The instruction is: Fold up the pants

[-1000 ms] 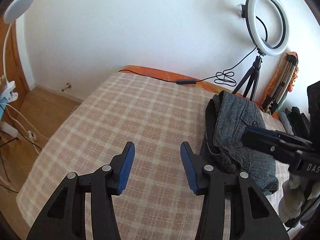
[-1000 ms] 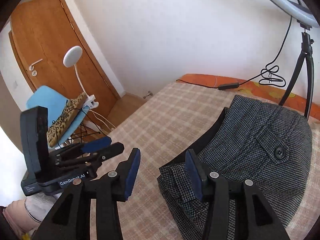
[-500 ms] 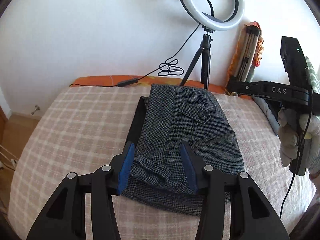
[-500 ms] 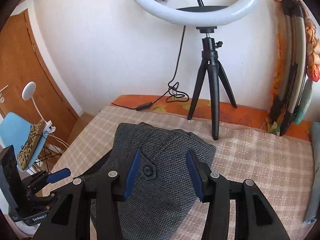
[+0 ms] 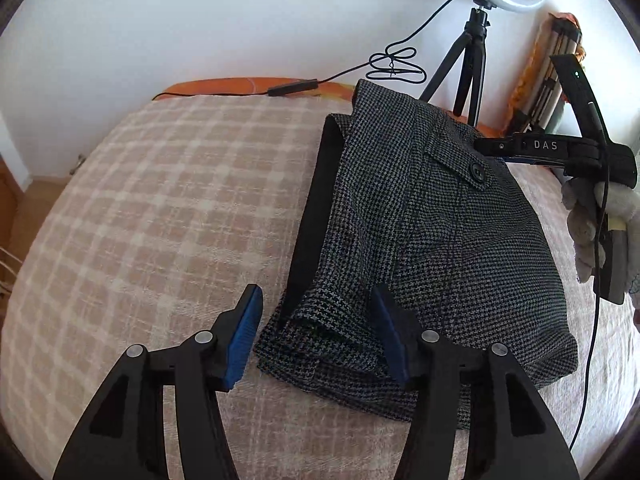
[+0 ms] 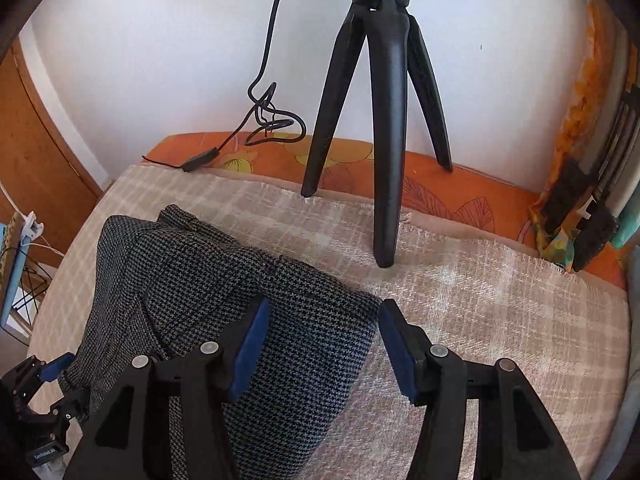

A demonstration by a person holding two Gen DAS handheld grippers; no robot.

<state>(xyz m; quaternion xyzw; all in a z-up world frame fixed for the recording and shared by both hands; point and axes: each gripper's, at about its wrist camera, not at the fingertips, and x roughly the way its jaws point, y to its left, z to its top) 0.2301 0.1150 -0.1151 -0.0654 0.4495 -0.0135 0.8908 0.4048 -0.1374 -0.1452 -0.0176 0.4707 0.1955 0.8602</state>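
Dark grey houndstooth pants (image 5: pixel 432 232) lie folded in a compact stack on the plaid bed cover (image 5: pixel 160 208), button pocket on top. My left gripper (image 5: pixel 316 332) is open, its blue pads either side of the stack's near left corner, just above it. My right gripper (image 6: pixel 320 344) is open over the stack's far right corner (image 6: pixel 312 320); it also shows in the left wrist view (image 5: pixel 532 148) at the pants' far right edge. The left gripper shows in the right wrist view (image 6: pixel 44 384) at the lower left.
A ring light on a black tripod (image 6: pixel 384 120) stands on the bed's far edge, its cable (image 6: pixel 268 120) trailing along the orange sheet (image 6: pixel 460 192). A folded item (image 6: pixel 580 208) leans on the wall at right. A wooden door (image 6: pixel 32 152) is left.
Both grippers swung from the bed's left side to face the folded pants and moved closer to them. Both stayed open.
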